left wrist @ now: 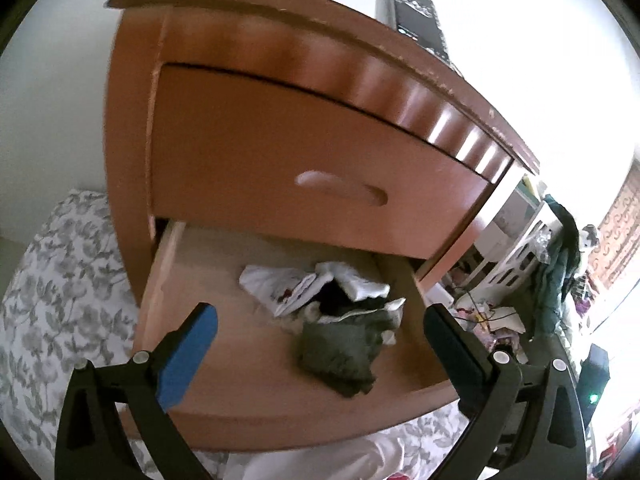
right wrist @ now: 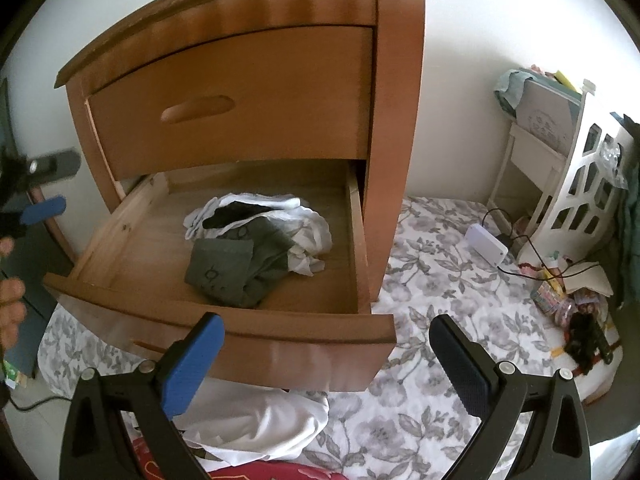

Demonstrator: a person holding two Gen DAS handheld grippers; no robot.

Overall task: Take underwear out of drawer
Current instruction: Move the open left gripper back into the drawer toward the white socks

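Observation:
The lower drawer (right wrist: 362,240) of a wooden nightstand (right wrist: 400,120) is pulled out. Inside lies a pile of clothes: grey-green underwear (right wrist: 228,268) in front, white garments (right wrist: 312,236) and a dark piece (right wrist: 236,214) behind. In the left wrist view the same grey-green underwear (left wrist: 340,352) lies between the fingers of my left gripper (left wrist: 320,332), which hangs open just above the drawer (left wrist: 156,280). My right gripper (right wrist: 324,344) is open with nothing in it, hovering before the drawer's front panel. The left gripper (right wrist: 44,188) also shows at the left edge of the right wrist view.
The upper drawer (left wrist: 280,160) is closed. A remote control (left wrist: 416,16) lies on the nightstand top. Floral bedding (right wrist: 440,280) spreads below, with a white cloth (right wrist: 260,420) under the drawer front. A white charger (right wrist: 486,244), cables and clutter (right wrist: 568,292) sit to the right, beside a white shelf (right wrist: 560,160).

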